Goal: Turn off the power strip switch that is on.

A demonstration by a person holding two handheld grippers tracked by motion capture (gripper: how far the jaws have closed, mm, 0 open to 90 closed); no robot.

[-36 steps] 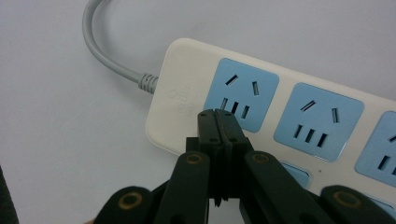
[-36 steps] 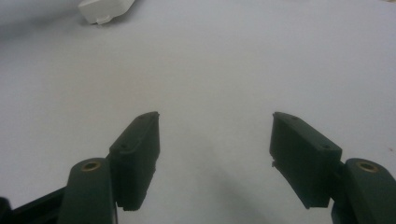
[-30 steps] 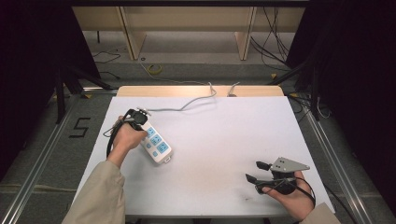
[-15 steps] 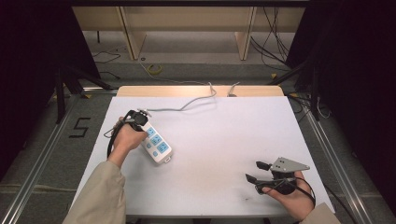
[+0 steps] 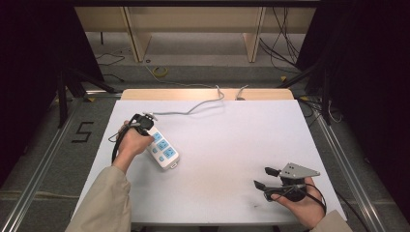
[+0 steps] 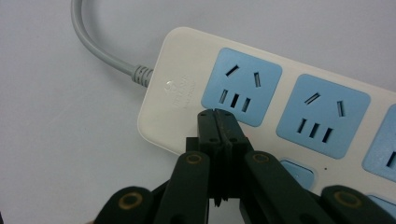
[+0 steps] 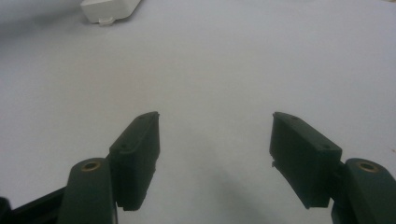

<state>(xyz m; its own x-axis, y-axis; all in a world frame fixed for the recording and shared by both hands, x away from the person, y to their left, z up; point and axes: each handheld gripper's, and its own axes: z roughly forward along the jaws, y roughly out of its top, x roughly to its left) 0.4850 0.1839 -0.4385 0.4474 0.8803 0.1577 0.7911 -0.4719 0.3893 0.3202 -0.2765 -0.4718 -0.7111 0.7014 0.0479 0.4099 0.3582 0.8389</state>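
Nothing has shifted since the earlier frames: both hands hold the same places on the white table (image 5: 217, 145). Seen from the high view, the left gripper (image 5: 141, 123) rests at the cable end of the white power strip (image 5: 163, 151), which lies slantwise on the table's left half, its grey cable (image 5: 193, 108) trailing toward the far edge. The right gripper (image 5: 267, 178) sits near the table's front right corner, well apart from the strip, its jaws spread and holding nothing.

From the left gripper view, the left gripper (image 6: 218, 114) has its jaws clenched together, tips over the strip's (image 6: 177, 93) pale casing just beside the first blue socket (image 6: 242, 86), with nothing between them; the cable (image 6: 93, 46) enters at upper left.

From the right gripper view, the right gripper (image 7: 215, 135) stands released over bare tabletop, the strip's end (image 7: 109, 9) far off at the top edge.
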